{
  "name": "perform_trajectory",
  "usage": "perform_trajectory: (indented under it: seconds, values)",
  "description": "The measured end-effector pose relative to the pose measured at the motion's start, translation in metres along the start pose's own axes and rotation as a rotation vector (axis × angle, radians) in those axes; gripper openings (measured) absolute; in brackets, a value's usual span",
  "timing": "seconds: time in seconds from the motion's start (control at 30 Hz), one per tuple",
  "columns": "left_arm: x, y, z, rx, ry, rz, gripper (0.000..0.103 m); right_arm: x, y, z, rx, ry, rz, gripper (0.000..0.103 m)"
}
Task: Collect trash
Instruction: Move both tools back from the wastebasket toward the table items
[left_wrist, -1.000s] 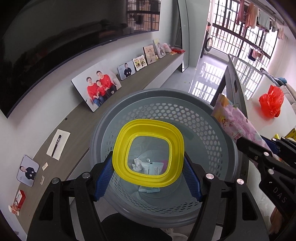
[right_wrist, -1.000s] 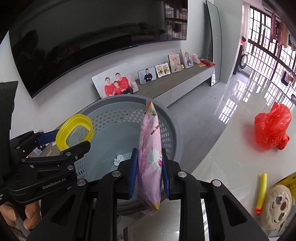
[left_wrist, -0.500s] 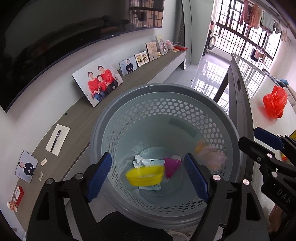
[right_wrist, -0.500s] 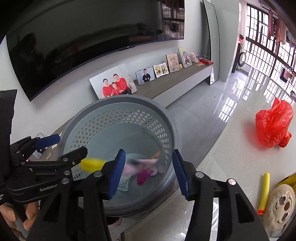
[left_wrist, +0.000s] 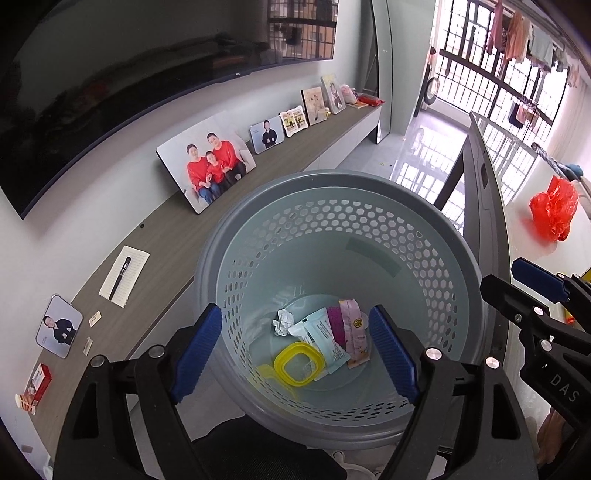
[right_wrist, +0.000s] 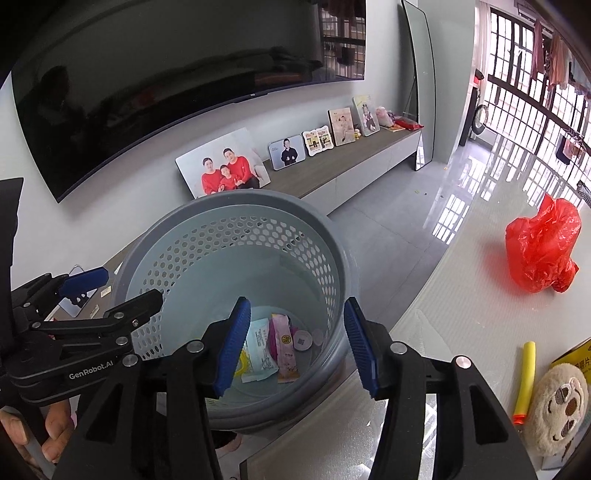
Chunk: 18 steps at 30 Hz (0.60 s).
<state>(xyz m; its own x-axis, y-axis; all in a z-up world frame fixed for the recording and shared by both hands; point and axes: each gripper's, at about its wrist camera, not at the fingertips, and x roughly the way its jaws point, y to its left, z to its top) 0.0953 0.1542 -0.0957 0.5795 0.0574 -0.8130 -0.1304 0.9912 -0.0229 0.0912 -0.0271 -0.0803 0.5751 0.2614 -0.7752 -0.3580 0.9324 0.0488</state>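
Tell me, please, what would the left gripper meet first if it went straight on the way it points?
Probably the trash at the bottom of the grey basket: the open left gripper points at the yellow lid, though depth is unclear.

One basket (left_wrist: 207, 266); one yellow lid (left_wrist: 297, 369); two hand-held grippers (left_wrist: 295, 350) (right_wrist: 295, 343).

Grey perforated bin (left_wrist: 424, 236) upright, open-topped; at bottom: yellow lid (left_wrist: 295, 365) flat, pink wrapper (left_wrist: 352, 332), pale-blue packet (left_wrist: 325, 339), crumpled white paper (left_wrist: 282, 321), all touching/overlapping.
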Motion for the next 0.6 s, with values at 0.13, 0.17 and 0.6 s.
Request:
perform_trajectory:
  seconds: [0.13, 0.17, 0.6]
  values:
    - [-0.007, 0.0, -0.001, -0.002, -0.01, 0.01, 0.081, -0.008, -0.001, -0.003, 0.002, -0.014, -0.016, 0.052]
    - [-0.01, -0.001, -0.002, -0.001, -0.013, 0.011, 0.082, -0.01, -0.001, -0.004, 0.004, -0.017, -0.018, 0.053]
    - [-0.045, -0.022, -0.012, 0.015, -0.062, 0.013, 0.085, -0.063, -0.031, -0.048, 0.086, -0.046, -0.085, 0.058]
